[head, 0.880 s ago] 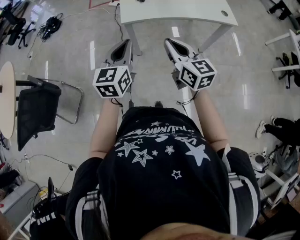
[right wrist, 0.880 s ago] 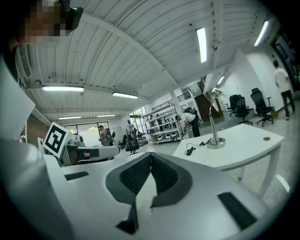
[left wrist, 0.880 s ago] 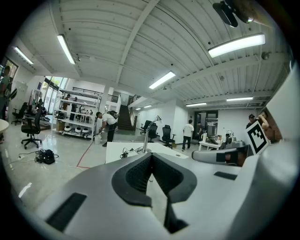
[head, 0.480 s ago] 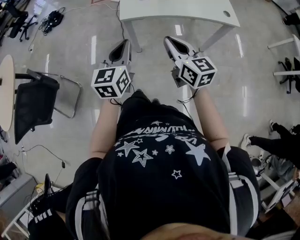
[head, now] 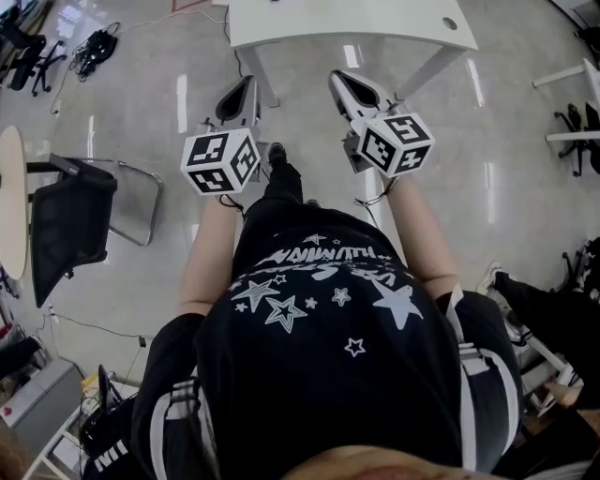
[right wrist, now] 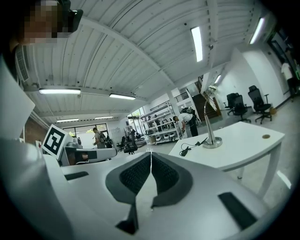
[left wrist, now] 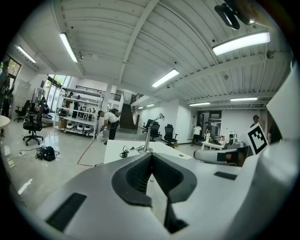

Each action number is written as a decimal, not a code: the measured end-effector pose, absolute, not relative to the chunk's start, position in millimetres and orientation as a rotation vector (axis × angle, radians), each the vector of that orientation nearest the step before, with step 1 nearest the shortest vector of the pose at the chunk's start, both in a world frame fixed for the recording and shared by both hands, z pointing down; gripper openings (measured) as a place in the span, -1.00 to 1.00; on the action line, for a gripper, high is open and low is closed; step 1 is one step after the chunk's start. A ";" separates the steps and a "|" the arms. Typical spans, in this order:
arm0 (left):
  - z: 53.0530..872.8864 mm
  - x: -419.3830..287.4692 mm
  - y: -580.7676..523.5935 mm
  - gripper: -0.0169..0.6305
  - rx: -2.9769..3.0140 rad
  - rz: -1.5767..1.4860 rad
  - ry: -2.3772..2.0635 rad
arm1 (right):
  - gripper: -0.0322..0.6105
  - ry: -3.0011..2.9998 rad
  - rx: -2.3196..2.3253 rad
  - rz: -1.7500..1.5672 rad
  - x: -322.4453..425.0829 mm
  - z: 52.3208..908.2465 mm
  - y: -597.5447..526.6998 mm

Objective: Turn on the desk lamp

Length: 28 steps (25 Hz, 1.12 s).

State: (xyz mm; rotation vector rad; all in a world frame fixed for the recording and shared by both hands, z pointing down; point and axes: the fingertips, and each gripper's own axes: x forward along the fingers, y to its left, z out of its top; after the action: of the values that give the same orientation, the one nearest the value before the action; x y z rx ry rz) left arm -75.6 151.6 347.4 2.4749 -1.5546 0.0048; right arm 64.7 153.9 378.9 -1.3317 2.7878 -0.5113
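Note:
A silver desk lamp [right wrist: 209, 119] with a thin stem and round base stands on a white table [right wrist: 239, 147]; its black cable trails to the left. In the left gripper view the desk lamp [left wrist: 151, 132] rises behind my jaws on the same table [left wrist: 117, 149]. The lamp head looks unlit. My left gripper [head: 240, 94] and right gripper [head: 349, 86] are held side by side in the air, short of the table [head: 352, 21], both shut with nothing between the jaws. Neither touches the lamp.
A black chair [head: 70, 225] stands on the shiny floor at the left, beside a round table edge [head: 11, 197]. A person's foot [head: 278, 157] steps forward between my grippers. Shelves, office chairs and several people are far across the hall.
The person has stepped forward, one foot now showing between the grippers. The white table has drawn slightly nearer. Both grippers keep their pose.

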 end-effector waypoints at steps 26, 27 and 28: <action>358.8 -110.0 -73.7 -0.92 2.484 0.044 -1.374 | -0.88 2.719 -1.483 -0.579 24.1 374.9 -58.4; 359.9 -112.4 -79.3 -0.92 2.481 0.042 -1.366 | -0.88 2.709 -1.498 -0.583 24.3 375.0 -63.8; 360.6 -115.1 -84.8 -0.92 2.479 0.039 -1.359 | -0.88 2.700 -1.514 -0.585 24.5 374.7 -69.2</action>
State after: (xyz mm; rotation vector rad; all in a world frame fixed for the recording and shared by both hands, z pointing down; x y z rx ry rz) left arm -115.1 -84.8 360.6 2.4786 -1.3590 0.0393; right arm 24.5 -69.2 374.7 -1.5140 2.6999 -0.5846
